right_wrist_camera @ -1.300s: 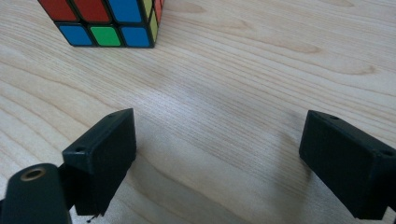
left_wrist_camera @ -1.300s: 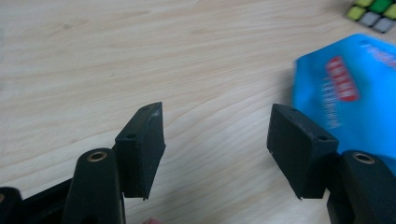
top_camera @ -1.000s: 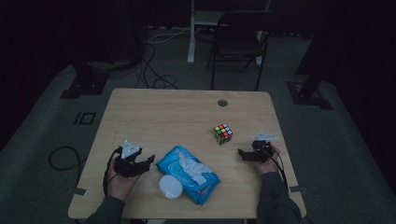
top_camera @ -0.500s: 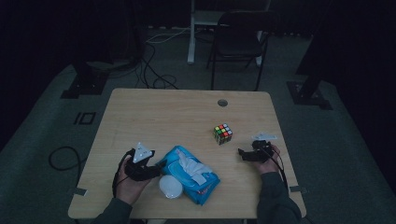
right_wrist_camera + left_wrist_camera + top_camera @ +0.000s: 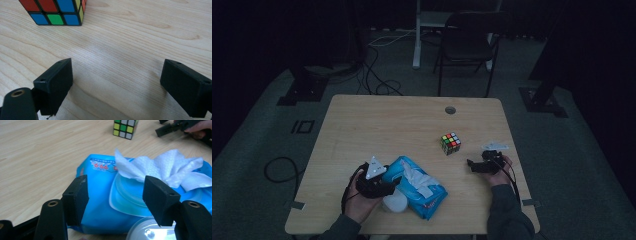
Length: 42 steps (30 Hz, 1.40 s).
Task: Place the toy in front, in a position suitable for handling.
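A dim room with a black folding chair (image 5: 469, 42) and floor cables is surrounding a light wooden table (image 5: 412, 125), where a blue wet-wipes pack (image 5: 419, 186) is lying at about 6 o'clock with a white wipe (image 5: 160, 168) sticking up from its opened flap. The left gripper (image 5: 388, 182) is resting at the pack's 9 o'clock edge, jaws spread wide and empty around the near end, a round clear lid (image 5: 150, 231) sitting just beside them. At 4 o'clock the right gripper (image 5: 471, 164) is hovering over bare wood, jaws wide and holding nothing, with a Rubik's cube (image 5: 451, 143) sitting near its 11 o'clock.
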Available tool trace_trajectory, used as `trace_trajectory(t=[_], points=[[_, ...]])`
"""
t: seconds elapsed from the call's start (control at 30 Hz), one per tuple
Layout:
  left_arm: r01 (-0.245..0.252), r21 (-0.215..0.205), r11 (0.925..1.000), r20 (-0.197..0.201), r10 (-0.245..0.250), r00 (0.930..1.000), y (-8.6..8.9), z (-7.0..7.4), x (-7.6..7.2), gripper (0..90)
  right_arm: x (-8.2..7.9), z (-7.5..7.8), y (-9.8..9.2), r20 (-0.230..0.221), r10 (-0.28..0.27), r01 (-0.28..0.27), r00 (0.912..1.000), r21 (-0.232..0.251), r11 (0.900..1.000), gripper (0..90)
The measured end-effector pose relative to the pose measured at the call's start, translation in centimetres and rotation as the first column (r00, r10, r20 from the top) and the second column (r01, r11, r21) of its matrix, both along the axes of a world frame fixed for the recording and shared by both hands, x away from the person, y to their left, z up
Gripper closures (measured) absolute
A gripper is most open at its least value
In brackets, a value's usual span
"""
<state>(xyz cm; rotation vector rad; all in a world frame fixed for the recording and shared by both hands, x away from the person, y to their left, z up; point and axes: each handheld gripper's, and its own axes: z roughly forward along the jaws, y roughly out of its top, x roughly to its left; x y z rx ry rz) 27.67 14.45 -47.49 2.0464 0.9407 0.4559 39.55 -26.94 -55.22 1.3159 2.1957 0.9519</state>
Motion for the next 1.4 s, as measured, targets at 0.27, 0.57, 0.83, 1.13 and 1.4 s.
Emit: trace_trajectory(t=[0.27, 0.57, 0.83, 1.13, 1.4], points=[[0.020, 0.027, 0.9994, -0.018, -0.020, 0.9996, -1.0, -0.7, -0.2, 39.1, 0.0, 0.0, 0.0, 0.000, 0.000, 0.000, 1.0000, 0.000, 1.000, 10.9], [0.019, 0.038, 0.9991, -0.034, -0.017, 0.9993, -1.0, -1.0, -0.3, 44.5, 0.0, 0.0, 0.0, 0.000, 0.000, 0.000, 1.0000, 0.000, 1.000, 10.9], [0.023, 0.052, 0.9984, -0.033, -0.021, 0.9992, -1.0, -1.1, -0.2, 45.1, 0.0, 0.0, 0.0, 0.000, 0.000, 0.000, 1.0000, 0.000, 1.000, 10.9], [0.006, 0.073, 0.9973, -0.025, -0.004, 0.9997, -0.6, -1.1, -0.1, 46.0, 0.0, 0.0, 0.0, 0.000, 0.000, 0.000, 1.0000, 0.000, 1.000, 10.9], [-0.060, 0.092, 0.9939, -0.017, 0.061, 0.9980, 1.0, -1.0, 0.4, 49.5, 0.0, 0.0, 0.0, 0.000, 0.000, 0.000, 1.0000, 0.000, 1.000, 10.9]])
